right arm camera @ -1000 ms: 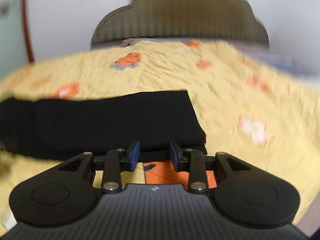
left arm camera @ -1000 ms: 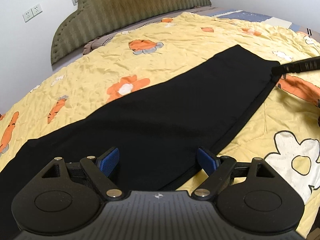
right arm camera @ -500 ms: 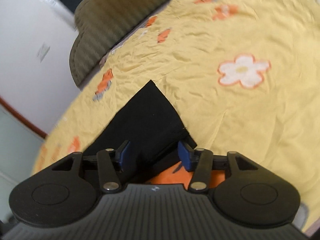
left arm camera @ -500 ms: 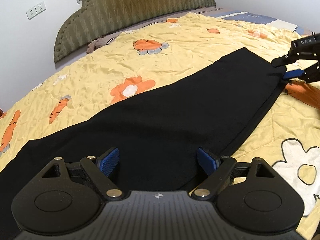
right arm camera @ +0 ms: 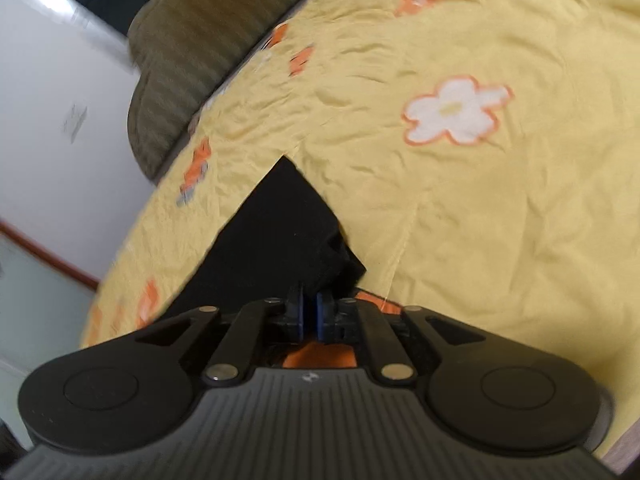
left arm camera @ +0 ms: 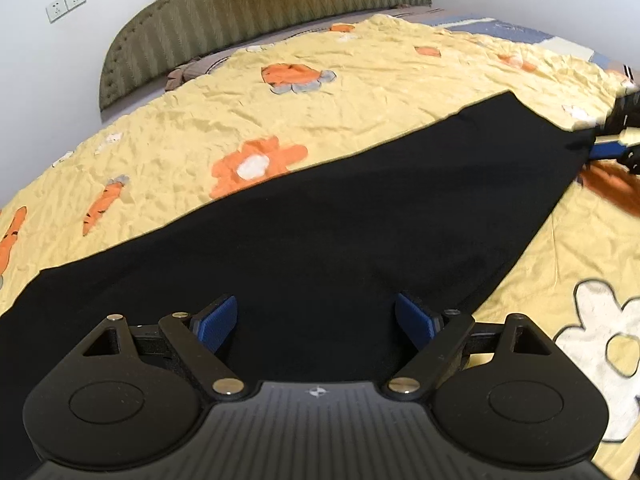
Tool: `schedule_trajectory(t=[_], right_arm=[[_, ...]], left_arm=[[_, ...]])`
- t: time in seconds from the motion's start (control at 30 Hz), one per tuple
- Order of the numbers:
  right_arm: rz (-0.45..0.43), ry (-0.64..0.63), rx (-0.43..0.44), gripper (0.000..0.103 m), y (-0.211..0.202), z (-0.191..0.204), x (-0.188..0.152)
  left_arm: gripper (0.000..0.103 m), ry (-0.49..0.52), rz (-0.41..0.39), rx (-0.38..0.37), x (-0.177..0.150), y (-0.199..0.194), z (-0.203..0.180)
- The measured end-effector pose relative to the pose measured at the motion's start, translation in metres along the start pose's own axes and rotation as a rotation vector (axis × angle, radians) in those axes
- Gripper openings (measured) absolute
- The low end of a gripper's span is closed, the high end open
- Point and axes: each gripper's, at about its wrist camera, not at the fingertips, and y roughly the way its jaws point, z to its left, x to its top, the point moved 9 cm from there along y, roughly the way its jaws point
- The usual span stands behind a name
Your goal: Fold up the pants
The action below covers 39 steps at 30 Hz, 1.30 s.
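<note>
Gripping the hem corner of the pants [left arm camera: 320, 248], which lie flat and lengthwise on the yellow quilt [left arm camera: 360, 92].

The right gripper [right arm camera: 309, 314] has just been closing, and its jaws now pinch the cloth corner, probably to lift it for the fold. The left gripper [left arm camera: 316, 320] hovers spread wide over the mid-section, holding nothing. The waistband end is cut off, and blur obscures how many layers are pinched.

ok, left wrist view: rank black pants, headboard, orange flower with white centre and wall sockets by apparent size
1. Black pants
2. Headboard
3. Orange flower with white centre
4. Wall sockets
The pants lie nearest the camera, so their lead is exaggerated.
</note>
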Motion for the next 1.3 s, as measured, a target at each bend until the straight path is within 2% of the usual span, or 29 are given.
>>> schedule_trajectory(t=[0.03,0.07,0.1,0.13,0.23,0.33,0.4,0.5,0.57,0.6,0.63,0.8,0.93,1.03,1.1,1.13,1.2,1.27,1.3], right_arm=[[-0.016,0.016,0.016,0.019,-0.004,0.001,0.001],[-0.045,0.021,0.016,0.032,-0.011,0.001,0.002],[-0.072,0.03,0.005,0.04,-0.017,-0.001,0.002],[-0.083,0.047,-0.001,0.04,-0.02,-0.004,0.002],[-0.064,0.138,0.039,0.039,-0.019,-0.017,-0.004],[-0.065,0.162,0.061,0.038,-0.011,-0.016,-0.001],[-0.071,0.167,0.071,0.039,-0.001,-0.014,0.005],[-0.091,0.189,0.078,0.039,0.012,-0.012,0.014],[-0.1,0.173,0.065,0.032,0.018,-0.011,0.017],[-0.101,0.163,0.054,0.023,0.019,-0.012,0.017],[-0.099,0.153,0.049,0.017,0.02,-0.012,0.017],[-0.1,0.15,0.083,0.014,0.018,-0.016,0.017],[-0.106,0.158,0.107,0.014,0.019,-0.013,0.021],[-0.084,0.182,0.101,0.019,0.023,-0.016,0.021],[-0.069,0.187,0.119,0.028,0.025,-0.016,0.019],[-0.065,0.175,0.128,0.032,0.025,-0.013,0.019],[-0.047,0.117,0.143,0.048,0.026,-0.003,0.018],[-0.05,0.07,0.108,0.049,0.03,0.006,0.021],[-0.063,0.05,0.088,0.044,0.032,0.008,0.023]], left_arm=[[0.087,0.003,-0.004,-0.011,-0.002,-0.002,0.0],[0.087,0.007,0.002,-0.029,-0.003,-0.003,0.0],[0.087,0.007,0.007,-0.044,-0.005,-0.005,0.0],[0.087,0.003,0.013,-0.063,-0.006,-0.007,0.001],[0.087,-0.053,0.057,-0.122,-0.007,-0.008,0.007],[0.087,-0.121,0.083,-0.176,-0.004,-0.01,0.01],[0.087,-0.162,0.055,-0.178,0.003,-0.014,0.014],[0.087,-0.162,0.034,-0.132,0.01,-0.012,0.017],[0.087,-0.148,0.068,-0.111,0.009,-0.004,0.016],[0.087,-0.148,0.071,-0.11,0.011,-0.002,0.015],[0.087,-0.15,0.067,-0.121,0.016,-0.001,0.012],[0.087,-0.127,0.024,-0.209,0.06,0.017,-0.023],[0.087,-0.045,0.014,-0.153,0.091,0.054,-0.052],[0.091,0.027,0.03,-0.086,0.097,0.082,-0.069],[0.101,0.029,-0.023,-0.051,0.106,0.09,-0.073],[0.103,0.031,-0.026,-0.035,0.108,0.095,-0.074],[0.103,0.01,-0.027,-0.027,0.112,0.099,-0.073],[0.102,-0.019,-0.021,-0.032,0.111,0.092,-0.069],[0.102,-0.021,-0.03,-0.031,0.109,0.086,-0.067]])
